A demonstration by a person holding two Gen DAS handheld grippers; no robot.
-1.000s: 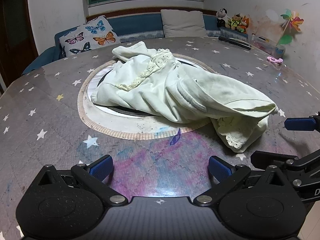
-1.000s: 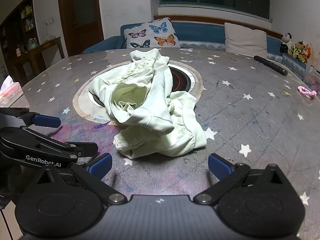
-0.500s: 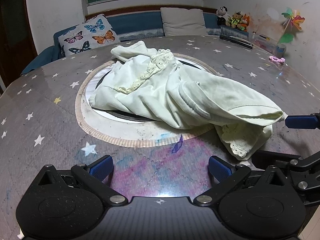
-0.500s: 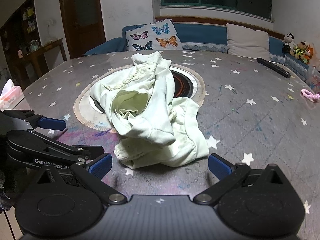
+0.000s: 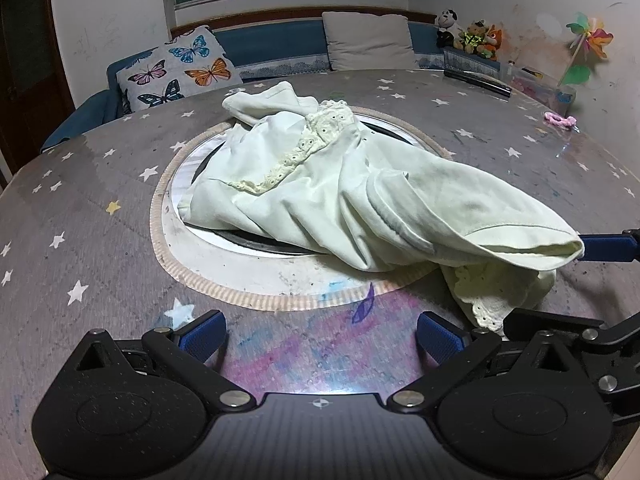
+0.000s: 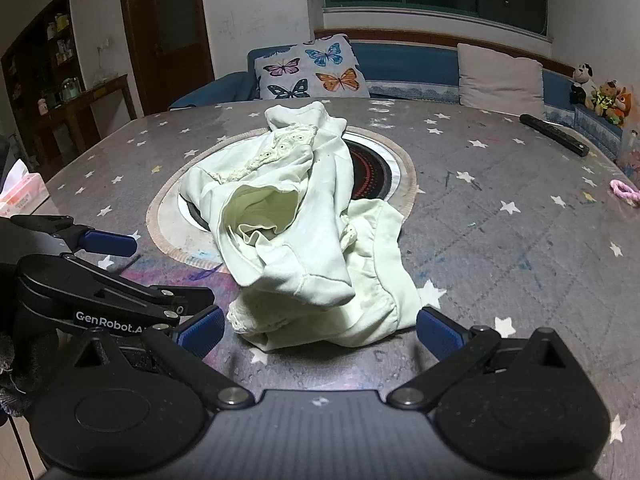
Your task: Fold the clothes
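A pale green garment with lace trim (image 5: 352, 196) lies crumpled on the round star-patterned table (image 5: 80, 216), partly over the round inset burner plate (image 5: 256, 268). It also shows in the right wrist view (image 6: 296, 232). My left gripper (image 5: 322, 338) is open and empty, near the table's front edge, short of the garment. My right gripper (image 6: 318, 332) is open and empty, its fingers on either side of the garment's near hem. The right gripper's blue fingertip (image 5: 608, 248) shows at the right of the left wrist view, next to the sleeve end.
A black remote (image 6: 554, 134) and a pink hair tie (image 6: 624, 192) lie at the table's far right. A tissue box (image 6: 20, 196) sits off the left edge. A sofa with a butterfly cushion (image 5: 180, 68) and soft toys (image 5: 468, 36) stands behind the table.
Both grippers have moved slightly forward toward the garment. The garment has not moved, and both grippers stay open.
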